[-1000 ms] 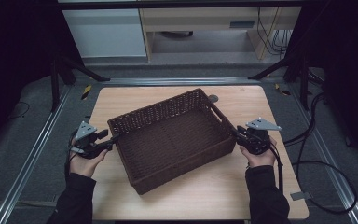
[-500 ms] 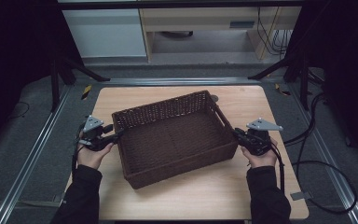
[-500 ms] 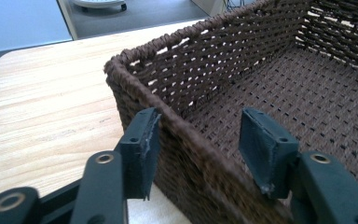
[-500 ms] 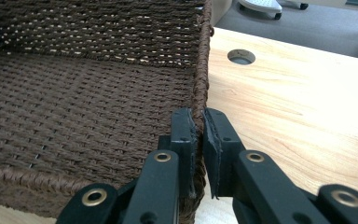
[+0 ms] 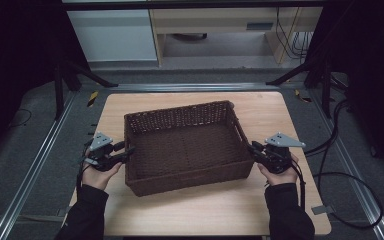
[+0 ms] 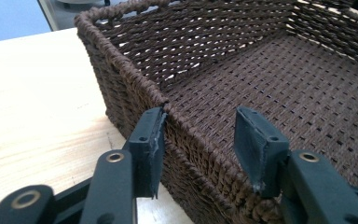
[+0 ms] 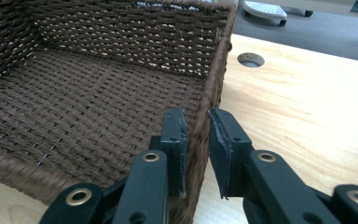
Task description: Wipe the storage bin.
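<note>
A dark brown woven basket [image 5: 180,111] sits empty in the middle of the light wooden table [image 5: 290,115], roughly square to its edges. My left gripper [image 5: 129,150] straddles the basket's left wall with its jaws wide apart. In the left gripper view the gripper [image 6: 200,126] is open: one pad touches the outside of the basket [image 6: 279,74], the other stands clear inside. My right gripper [image 5: 252,146] is at the right wall. In the right gripper view its jaws [image 7: 196,123] are closed tight on either side of the rim of the basket [image 7: 98,93].
A round hole [image 7: 251,59] is cut in the tabletop beyond the basket's far right corner. Cables [image 5: 340,150] trail over the floor at the right. Metal rails [image 5: 40,165] run along the left. Bare wood lies in front of the basket.
The basket has turned from a skewed pose to nearly square with the table and shifted slightly right. Both hands moved with it, the left one forward.
</note>
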The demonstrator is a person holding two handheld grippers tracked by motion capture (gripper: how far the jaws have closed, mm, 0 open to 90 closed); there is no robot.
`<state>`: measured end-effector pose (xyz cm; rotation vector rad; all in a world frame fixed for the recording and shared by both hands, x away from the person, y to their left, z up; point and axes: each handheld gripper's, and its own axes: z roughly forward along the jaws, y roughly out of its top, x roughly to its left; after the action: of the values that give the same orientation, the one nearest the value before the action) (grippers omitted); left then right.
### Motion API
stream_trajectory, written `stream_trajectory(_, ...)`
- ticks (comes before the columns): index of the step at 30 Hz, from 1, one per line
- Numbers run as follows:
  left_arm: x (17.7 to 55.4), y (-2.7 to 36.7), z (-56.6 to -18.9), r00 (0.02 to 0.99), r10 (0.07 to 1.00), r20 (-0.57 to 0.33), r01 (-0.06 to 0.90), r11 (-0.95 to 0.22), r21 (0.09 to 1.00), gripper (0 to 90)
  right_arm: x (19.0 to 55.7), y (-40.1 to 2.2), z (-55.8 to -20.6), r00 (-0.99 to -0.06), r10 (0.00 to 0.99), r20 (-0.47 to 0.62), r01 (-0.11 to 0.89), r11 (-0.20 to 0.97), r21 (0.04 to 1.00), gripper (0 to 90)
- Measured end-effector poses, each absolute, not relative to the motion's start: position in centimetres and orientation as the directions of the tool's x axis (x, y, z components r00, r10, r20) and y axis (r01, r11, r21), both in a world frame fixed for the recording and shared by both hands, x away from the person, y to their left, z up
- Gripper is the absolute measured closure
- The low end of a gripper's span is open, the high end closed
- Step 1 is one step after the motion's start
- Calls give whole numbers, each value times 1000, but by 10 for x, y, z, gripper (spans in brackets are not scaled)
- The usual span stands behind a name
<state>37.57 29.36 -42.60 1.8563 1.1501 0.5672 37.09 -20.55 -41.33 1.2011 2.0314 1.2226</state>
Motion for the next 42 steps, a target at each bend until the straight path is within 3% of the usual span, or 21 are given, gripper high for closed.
stream_trajectory(7, 389, 290, -428, 471, 880, -54, 493, -212, 844, 540, 375, -203, -416, -517, 855, 41, 444, 226, 867, 836)
stream_trajectory(17, 350, 297, -418, 505, 863, -17, 456, -250, 854, 493, 354, -199, -416, -528, 848, 43, 439, 229, 869, 832)
stream_trajectory(22, 335, 301, -418, 516, 855, -48, 480, -242, 843, 577, 344, -195, -416, -536, 843, 43, 432, 229, 872, 817)
stream_trajectory(25, 336, 303, -419, 509, 859, -53, 497, -244, 833, 648, 339, -194, -416, -540, 841, 32, 424, 239, 873, 756)
stream_trajectory(28, 337, 304, -420, 508, 858, -72, 502, -228, 834, 651, 337, -192, -417, -540, 841, 25, 428, 250, 868, 794)
stream_trajectory(42, 356, 301, -421, 496, 867, -52, 491, -230, 841, 669, 352, -194, -417, -543, 838, 43, 430, 233, 872, 802)
